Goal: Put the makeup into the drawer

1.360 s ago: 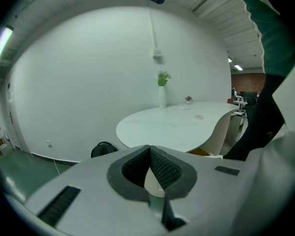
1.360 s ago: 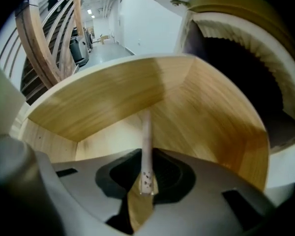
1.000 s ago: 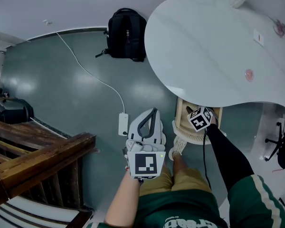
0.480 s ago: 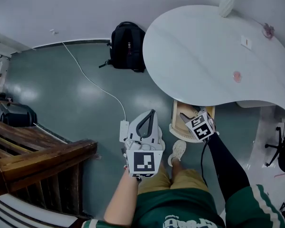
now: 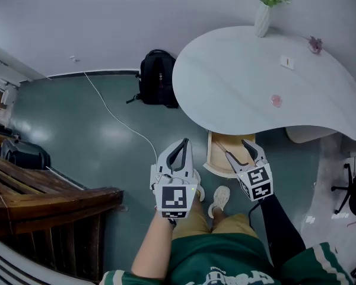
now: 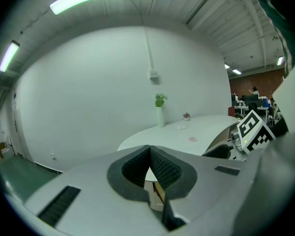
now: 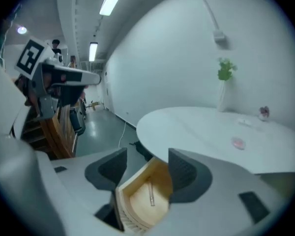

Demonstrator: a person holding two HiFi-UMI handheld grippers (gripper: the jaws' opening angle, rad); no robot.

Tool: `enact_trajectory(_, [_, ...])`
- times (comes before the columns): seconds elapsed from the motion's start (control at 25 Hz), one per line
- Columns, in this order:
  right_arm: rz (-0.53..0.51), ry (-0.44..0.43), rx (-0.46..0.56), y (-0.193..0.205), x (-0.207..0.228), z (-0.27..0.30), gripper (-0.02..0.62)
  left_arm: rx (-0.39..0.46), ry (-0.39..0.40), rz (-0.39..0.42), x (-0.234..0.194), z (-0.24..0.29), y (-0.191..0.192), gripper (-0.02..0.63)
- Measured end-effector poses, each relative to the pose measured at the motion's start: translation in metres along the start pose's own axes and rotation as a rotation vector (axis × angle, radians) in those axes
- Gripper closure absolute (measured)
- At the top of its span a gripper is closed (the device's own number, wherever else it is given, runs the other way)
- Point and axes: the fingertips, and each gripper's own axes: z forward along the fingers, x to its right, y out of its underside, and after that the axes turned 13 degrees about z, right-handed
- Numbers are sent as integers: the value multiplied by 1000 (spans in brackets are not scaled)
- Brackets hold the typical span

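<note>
Under the white table (image 5: 237, 82) a rounded wooden drawer (image 5: 216, 159) stands pulled out. The right gripper view looks into the drawer (image 7: 132, 205), where a slim makeup stick (image 7: 151, 194) lies on the bottom. My right gripper (image 5: 236, 147) hovers over the drawer's right side, open, with nothing between its pads (image 7: 146, 166). Left of the drawer my left gripper (image 5: 183, 142) is shut and empty, its ribbed pads meeting (image 6: 150, 154). A small pink item (image 5: 276, 100) lies on the tabletop, also seen in the right gripper view (image 7: 238, 143).
A vase with a plant (image 5: 264, 10), a small white card (image 5: 287, 62) and a pinkish item (image 5: 313, 43) sit at the table's far side. A black backpack (image 5: 158, 79) and a white cable (image 5: 115, 117) lie on the floor. A wooden railing (image 5: 47, 203) stands at left.
Both grippers have risen; the right one lifted up and away from the drawer. The head view has tilted up, showing more of the table and the vase.
</note>
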Motion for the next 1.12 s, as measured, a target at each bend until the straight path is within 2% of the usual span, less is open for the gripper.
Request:
enact_trajectory(0.12, [3, 16, 120, -36, -1, -33, 325, 15, 5, -36, 7, -8, -14, 606])
enact_trajectory(0.44, [4, 80, 380, -121, 14, -109, 322, 83, 11, -5, 18, -9, -63, 606])
enact_trajectory(0.84, [-68, 113, 546, -182, 24, -171, 314, 184, 10, 34, 27, -8, -137, 606])
enact_trajectory(1.04, [-72, 122, 675, -217, 28, -205, 321, 231, 12, 55, 28, -5, -167, 606])
enact_trajectory(1.12, [-73, 117, 689, -223, 30, -208, 319, 242, 17, 61, 31, -3, -174, 606])
